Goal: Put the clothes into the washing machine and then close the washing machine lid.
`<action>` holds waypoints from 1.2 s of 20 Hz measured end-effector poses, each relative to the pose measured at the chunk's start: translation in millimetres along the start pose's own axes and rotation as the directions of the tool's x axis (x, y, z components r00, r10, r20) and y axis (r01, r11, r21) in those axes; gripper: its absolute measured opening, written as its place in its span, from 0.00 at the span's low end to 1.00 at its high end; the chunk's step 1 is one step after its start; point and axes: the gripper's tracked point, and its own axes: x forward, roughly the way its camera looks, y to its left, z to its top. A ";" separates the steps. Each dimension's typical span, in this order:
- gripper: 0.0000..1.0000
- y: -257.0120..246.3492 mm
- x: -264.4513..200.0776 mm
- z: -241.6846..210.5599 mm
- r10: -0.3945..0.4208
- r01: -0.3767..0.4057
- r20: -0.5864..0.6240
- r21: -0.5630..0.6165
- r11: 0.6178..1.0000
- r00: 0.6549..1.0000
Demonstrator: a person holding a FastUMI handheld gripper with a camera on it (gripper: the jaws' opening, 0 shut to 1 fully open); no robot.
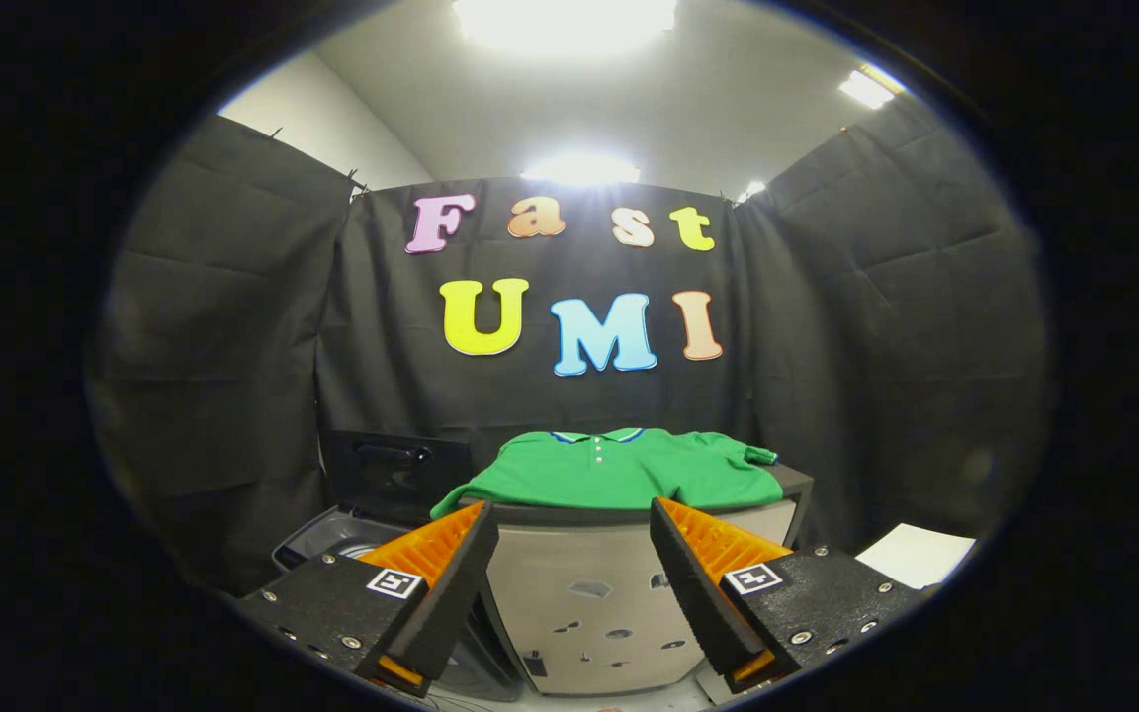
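Shirt-fetching looks like the step in hand: the hand-held gripper (574, 554) is spread wide and empty, its fingers (451, 583) aimed level at the cabinet front, ready to take cloth between them. Beyond them the green shirt (619, 470) lies flat on the grey cabinet (589, 603), easy to pinch. Left of it, lower, the washing machine (332, 539) stands with its dark lid (392, 475) raised to receive the shirt.

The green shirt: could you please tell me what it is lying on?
The green shirt lies spread on a cabinet, covering most of its dark top. The open gripper is short of it, holding nothing.
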 end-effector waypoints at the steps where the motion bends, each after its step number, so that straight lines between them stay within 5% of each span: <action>1: 0.95 -2.4 10.7 5.4 0.001 -0.001 -0.008 0.012 1.000 1.000; 12: 0.95 -24.9 125.1 56.1 0.038 -0.036 -0.042 0.058 0.998 0.998; 24: 0.95 -28.4 227.2 31.3 0.072 -0.057 -0.230 0.075 0.996 0.970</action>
